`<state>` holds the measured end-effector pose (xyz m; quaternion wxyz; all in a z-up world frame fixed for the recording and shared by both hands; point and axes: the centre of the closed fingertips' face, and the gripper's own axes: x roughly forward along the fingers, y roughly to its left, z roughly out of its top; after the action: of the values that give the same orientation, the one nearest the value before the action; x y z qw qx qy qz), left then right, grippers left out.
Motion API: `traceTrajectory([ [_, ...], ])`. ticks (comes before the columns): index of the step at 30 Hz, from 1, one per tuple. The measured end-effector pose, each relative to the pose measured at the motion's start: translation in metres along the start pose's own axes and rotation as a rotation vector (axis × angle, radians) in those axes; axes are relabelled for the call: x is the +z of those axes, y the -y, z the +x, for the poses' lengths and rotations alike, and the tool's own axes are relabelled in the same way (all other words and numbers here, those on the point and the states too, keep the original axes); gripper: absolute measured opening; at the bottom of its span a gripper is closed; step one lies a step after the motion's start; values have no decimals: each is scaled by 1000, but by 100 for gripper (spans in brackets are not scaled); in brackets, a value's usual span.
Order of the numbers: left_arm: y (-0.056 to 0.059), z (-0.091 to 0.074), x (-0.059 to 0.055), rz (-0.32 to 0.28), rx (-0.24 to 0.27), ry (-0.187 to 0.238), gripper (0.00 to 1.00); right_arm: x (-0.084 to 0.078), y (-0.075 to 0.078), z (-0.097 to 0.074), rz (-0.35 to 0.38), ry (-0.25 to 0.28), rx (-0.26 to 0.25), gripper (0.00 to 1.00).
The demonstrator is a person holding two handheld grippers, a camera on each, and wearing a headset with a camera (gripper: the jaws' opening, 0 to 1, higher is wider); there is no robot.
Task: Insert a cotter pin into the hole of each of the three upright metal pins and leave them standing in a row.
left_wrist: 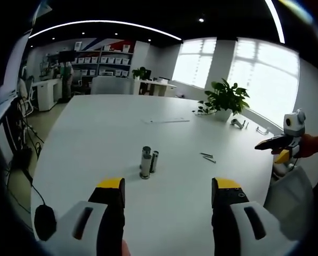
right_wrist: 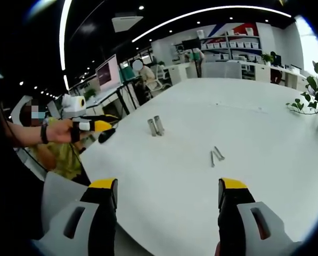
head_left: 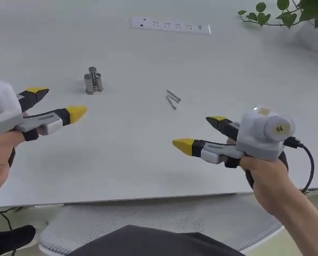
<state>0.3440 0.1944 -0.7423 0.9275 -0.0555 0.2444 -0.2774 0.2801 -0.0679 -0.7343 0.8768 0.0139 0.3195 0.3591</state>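
From the head view we find both tongs nearest us, held above the white table (head_left: 148, 165) and short of the metal pins (head_left: 94, 80). The left gripper (head_left: 60, 102) is to the near left of them and the right gripper (head_left: 197, 132) to the near right. Both have their jaws spread wide, gripping nothing and touching nothing. The metal pins stand upright in a tight cluster. The cotter pins (head_left: 172, 98) lie flat to the right of them, well apart. Beyond the pins lies a power strip (head_left: 170, 25). The left gripper view adds the room behind the pins: a potted plant (left_wrist: 225, 98), bright windows (left_wrist: 262, 69) and shelves (left_wrist: 103, 60).
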Motion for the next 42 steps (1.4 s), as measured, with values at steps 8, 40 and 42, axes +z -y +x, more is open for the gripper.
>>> traceTrajectory([
  [8,-10,13,-2,-7,5,-5,63,0,2,2,4,0,1,78],
  [40,-41,67,-20,-46,21,-54,52,-15,0,-1,37,-13,2,76],
  [42,-42,72,-20,-50,23,-52,51,-16,1,-1,42,-13,-1,75],
])
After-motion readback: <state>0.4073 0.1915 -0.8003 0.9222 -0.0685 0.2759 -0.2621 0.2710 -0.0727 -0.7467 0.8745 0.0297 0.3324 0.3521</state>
